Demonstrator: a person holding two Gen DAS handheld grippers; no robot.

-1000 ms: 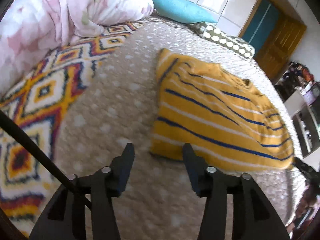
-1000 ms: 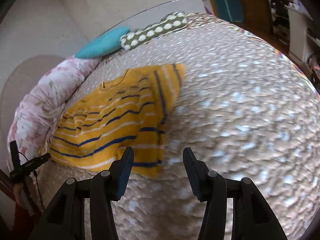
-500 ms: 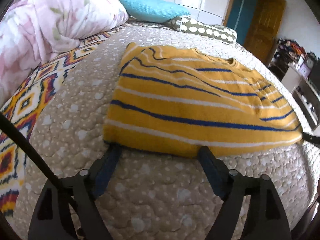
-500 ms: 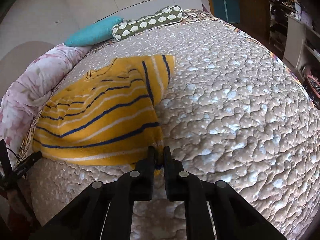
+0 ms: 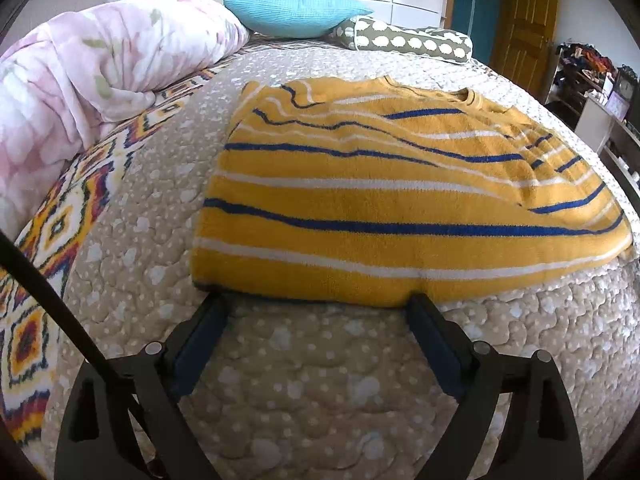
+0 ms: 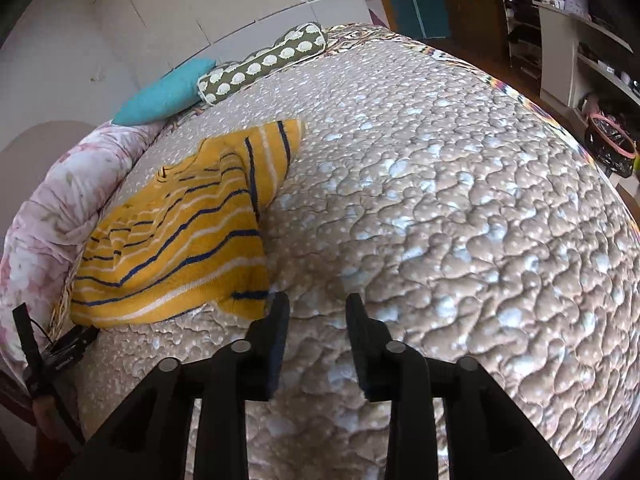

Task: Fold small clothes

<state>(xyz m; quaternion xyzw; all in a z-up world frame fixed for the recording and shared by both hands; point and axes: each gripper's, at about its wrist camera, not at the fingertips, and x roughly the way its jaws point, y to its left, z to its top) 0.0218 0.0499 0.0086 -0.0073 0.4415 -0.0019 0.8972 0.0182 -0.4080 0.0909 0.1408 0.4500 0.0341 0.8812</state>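
A yellow sweater [image 5: 400, 208] with blue and white stripes lies flat on the beige quilted bedspread [image 5: 320, 392]. My left gripper [image 5: 316, 304] is spread wide and its jaws are still opening. Both fingertips touch the sweater's near hem, and no cloth is pinched between them. In the right wrist view the sweater [image 6: 180, 248] lies to the left. My right gripper [image 6: 316, 306] stands just right of the sweater's near corner; its jaws are opening, with only bedspread between them. The left fingertip [image 6: 280, 308] is next to that corner.
A pink floral duvet [image 5: 100, 80] is heaped at the left, over a patterned blanket [image 5: 60, 240]. A teal pillow [image 5: 296, 12] and a dotted bolster [image 5: 412, 40] lie at the head. Bare bedspread [image 6: 460, 220] stretches right of the sweater. Shelves [image 6: 580, 40] stand beyond the bed.
My left gripper came up to the sweater's near hem and spread wider. My right gripper shut on the sweater's corner, then let go and shifted a little to the right.
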